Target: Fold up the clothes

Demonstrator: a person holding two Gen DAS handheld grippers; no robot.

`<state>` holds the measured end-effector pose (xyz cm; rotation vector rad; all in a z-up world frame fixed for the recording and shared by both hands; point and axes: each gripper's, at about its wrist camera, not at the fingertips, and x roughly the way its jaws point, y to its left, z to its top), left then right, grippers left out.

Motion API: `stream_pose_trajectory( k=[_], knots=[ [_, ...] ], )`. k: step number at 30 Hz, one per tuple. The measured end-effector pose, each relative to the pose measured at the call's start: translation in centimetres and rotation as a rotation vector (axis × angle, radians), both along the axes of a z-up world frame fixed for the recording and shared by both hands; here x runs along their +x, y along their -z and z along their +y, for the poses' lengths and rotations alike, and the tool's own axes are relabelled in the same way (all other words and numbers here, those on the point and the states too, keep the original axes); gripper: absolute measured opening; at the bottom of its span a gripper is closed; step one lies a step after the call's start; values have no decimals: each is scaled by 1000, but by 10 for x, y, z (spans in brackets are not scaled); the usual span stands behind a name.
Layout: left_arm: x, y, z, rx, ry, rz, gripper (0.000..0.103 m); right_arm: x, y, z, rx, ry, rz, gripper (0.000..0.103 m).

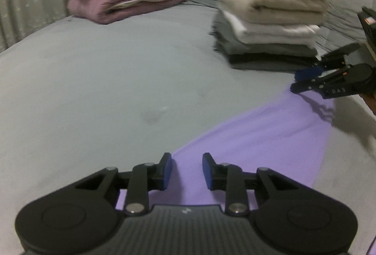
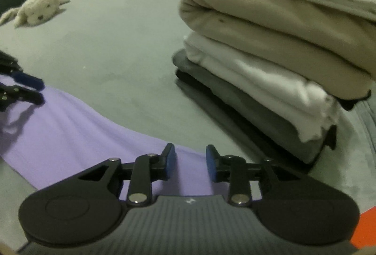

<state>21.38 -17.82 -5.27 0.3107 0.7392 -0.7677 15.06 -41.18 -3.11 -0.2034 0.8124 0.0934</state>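
Two claws, both released: my left claw (image 1: 186, 170) and right claw (image 2: 190, 167) hover with nothing between their pads over opposite ends of the lilac garment (image 1: 253, 137), laid flat on the grey bed (image 1: 94, 81), presumably for folding. Finished pieces sit in the folded stack (image 2: 270, 62) beyond.

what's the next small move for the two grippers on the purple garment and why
Probably lower both and close on the purple garment's far edge. The left gripper and right gripper are both open over it with nothing between the pads, and it lies flat, not yet on the folded stack.
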Motion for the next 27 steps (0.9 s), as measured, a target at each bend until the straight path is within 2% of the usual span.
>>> stream_pose_trajectory(
  k=[8,11,12,13,14,16,20,23,27],
  knots=[
    [4,2,-32,-6,34,15,33,0,7,-17,-31,-56,25,39],
    [2,2,-36,-13,52,32,16,6,9,-19,-36,-85,48,39],
    [1,2,-37,-15,58,37,8,8,8,-20,-27,-89,58,36],
    [1,2,-38,-17,57,38,4,9,8,-21,-11,-92,69,29],
    [0,3,-39,-18,54,36,1,10,7,-21,0,-93,77,16],
    [-1,3,-39,-31,40,37,0,8,7,-17,-8,-86,69,1],
    [-4,-3,-29,-86,-2,1,0,-2,6,-6,-88,-42,-22,0],
    [-4,-8,-26,-114,-22,-44,0,-5,-1,-6,-98,4,-96,0],
    [3,-3,-29,-105,-47,-56,0,4,2,-3,-132,15,-118,0]
  ],
)
